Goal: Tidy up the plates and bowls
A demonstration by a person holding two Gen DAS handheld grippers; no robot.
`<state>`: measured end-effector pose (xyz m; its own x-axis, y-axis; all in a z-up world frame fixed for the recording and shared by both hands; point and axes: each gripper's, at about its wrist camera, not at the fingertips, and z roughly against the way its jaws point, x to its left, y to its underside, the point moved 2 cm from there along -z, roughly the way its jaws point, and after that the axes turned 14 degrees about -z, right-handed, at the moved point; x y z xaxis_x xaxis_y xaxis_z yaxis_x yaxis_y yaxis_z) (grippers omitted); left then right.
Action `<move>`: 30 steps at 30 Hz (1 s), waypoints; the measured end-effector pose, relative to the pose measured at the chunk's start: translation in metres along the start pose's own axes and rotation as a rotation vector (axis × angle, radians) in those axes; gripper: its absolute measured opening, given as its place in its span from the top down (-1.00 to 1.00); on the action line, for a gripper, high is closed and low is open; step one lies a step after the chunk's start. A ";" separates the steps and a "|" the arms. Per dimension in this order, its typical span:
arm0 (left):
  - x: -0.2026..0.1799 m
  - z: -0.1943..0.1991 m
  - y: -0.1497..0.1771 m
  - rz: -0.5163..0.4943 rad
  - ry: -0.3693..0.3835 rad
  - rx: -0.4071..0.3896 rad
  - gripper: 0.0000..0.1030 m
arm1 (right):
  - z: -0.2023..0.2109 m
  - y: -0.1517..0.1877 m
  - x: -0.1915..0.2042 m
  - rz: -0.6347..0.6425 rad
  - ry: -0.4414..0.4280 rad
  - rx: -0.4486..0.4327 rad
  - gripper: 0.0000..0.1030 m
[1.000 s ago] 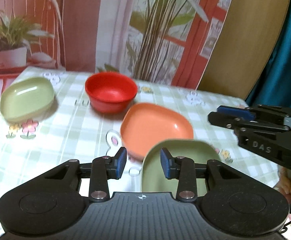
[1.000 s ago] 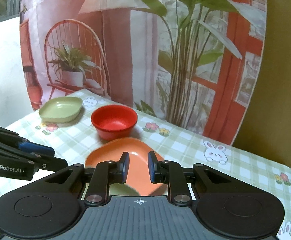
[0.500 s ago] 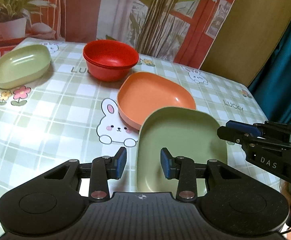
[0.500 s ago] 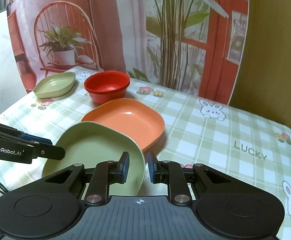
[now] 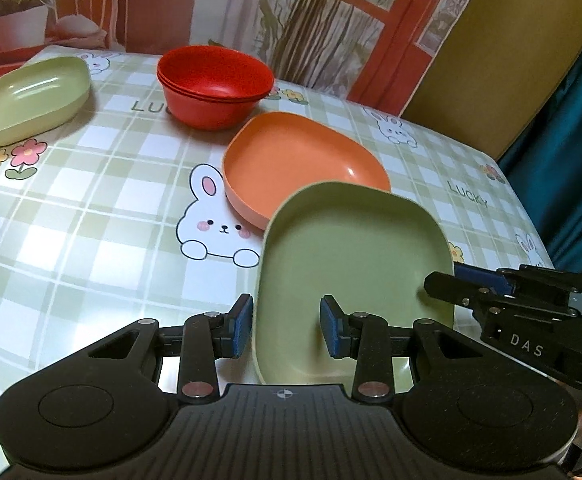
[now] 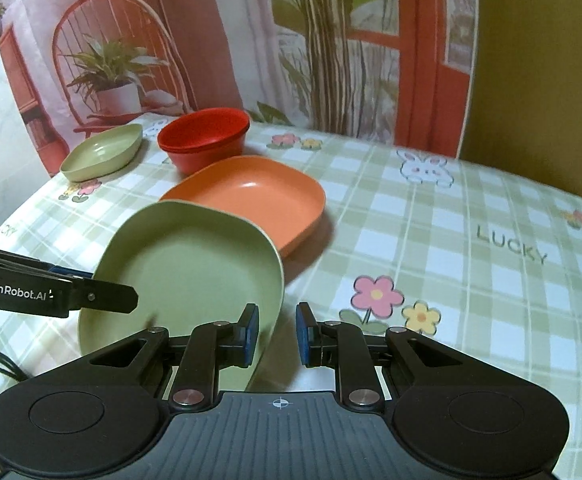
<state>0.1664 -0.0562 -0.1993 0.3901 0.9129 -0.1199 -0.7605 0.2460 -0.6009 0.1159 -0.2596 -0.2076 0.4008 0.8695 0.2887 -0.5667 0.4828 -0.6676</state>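
A large green plate (image 5: 355,264) lies near the table's front, its far edge over the rim of an orange plate (image 5: 303,164). My left gripper (image 5: 287,330) is open, its jaws straddling the green plate's left rim. My right gripper (image 6: 277,334) is open, its jaws either side of the green plate's (image 6: 187,272) right rim; whether they touch it I cannot tell. Stacked red bowls (image 5: 215,84) stand behind the orange plate (image 6: 251,192). A small green dish (image 5: 31,100) sits far left.
The table (image 5: 91,216) has a green checked cloth with rabbits and flowers. A printed backdrop with plants and a chair stands behind it. A teal curtain (image 5: 571,160) hangs at the right. The table's right half (image 6: 471,240) holds no dishes.
Both grippers have come down and forward towards the large green plate, which now sits between the jaws of each. The dishes have not moved.
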 end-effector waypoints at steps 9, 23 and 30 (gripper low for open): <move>0.001 -0.005 0.000 0.009 -0.018 0.016 0.61 | -0.004 0.006 -0.007 -0.046 -0.023 0.035 0.69; 0.002 -0.002 0.002 -0.004 -0.024 0.005 0.72 | -0.003 0.010 -0.011 -0.076 -0.035 0.043 0.82; 0.002 0.005 0.003 -0.015 -0.029 -0.013 0.72 | -0.001 0.012 -0.013 -0.083 -0.046 0.035 0.82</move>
<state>0.1625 -0.0518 -0.1975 0.3859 0.9183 -0.0881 -0.7480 0.2556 -0.6125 0.1045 -0.2649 -0.2195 0.4143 0.8298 0.3740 -0.5583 0.5562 -0.6156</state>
